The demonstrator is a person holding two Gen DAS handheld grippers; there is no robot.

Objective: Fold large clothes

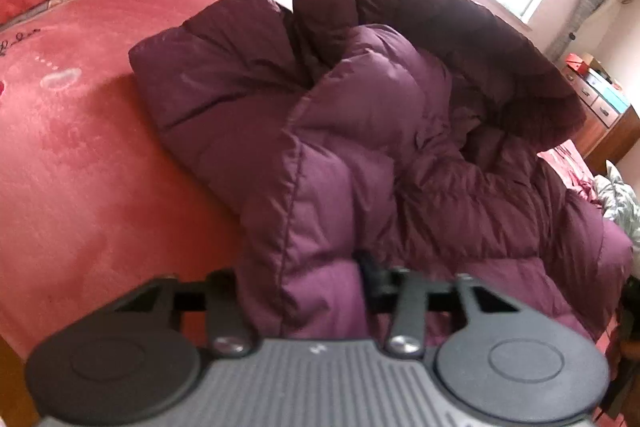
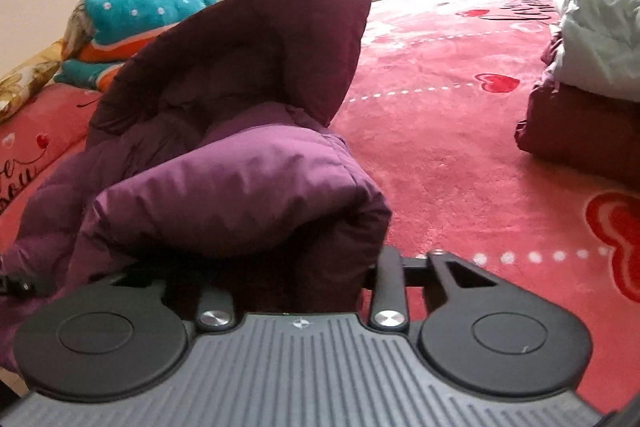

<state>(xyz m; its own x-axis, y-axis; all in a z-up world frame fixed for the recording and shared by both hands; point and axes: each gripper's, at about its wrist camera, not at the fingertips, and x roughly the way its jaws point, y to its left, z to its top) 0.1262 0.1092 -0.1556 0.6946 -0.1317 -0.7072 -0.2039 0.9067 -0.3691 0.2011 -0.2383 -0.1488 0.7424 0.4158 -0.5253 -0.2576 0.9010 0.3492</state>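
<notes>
Purple down coat (image 1: 360, 131) lies bunched on the pink bed (image 1: 80, 147), near the bed's front edge, hood end toward the window; part-folded, far from flat.

Left claw (image 1: 300, 291): closed onto a thick quilted hem fold of the coat, fabric fills the gap between the jaws. Fingertips buried in the fabric, so depth of bite unclear.

Right claw (image 2: 296, 279): also clamped on a puffy rolled edge of the coat (image 2: 248, 187), padding bulging over the jaws. Bare bedspread (image 2: 460, 167) to its right. A separate stack of folded clothes (image 2: 580, 107) sits toward the bed's far right edge, well apart from the coat.

Step in hand, as judged: both near corners are gripped, next is a lift and carry over toward the hood end.

To do it well:
- raise both claws together and level, or the bulky fill slides to one side
- keep the hem taut between the claws so the fold line runs straight
- down is slippery and springy; grip through both layers, not only the shell
- lay it down squarely, press air out before release
- steer clear of the clothes stack.
</notes>
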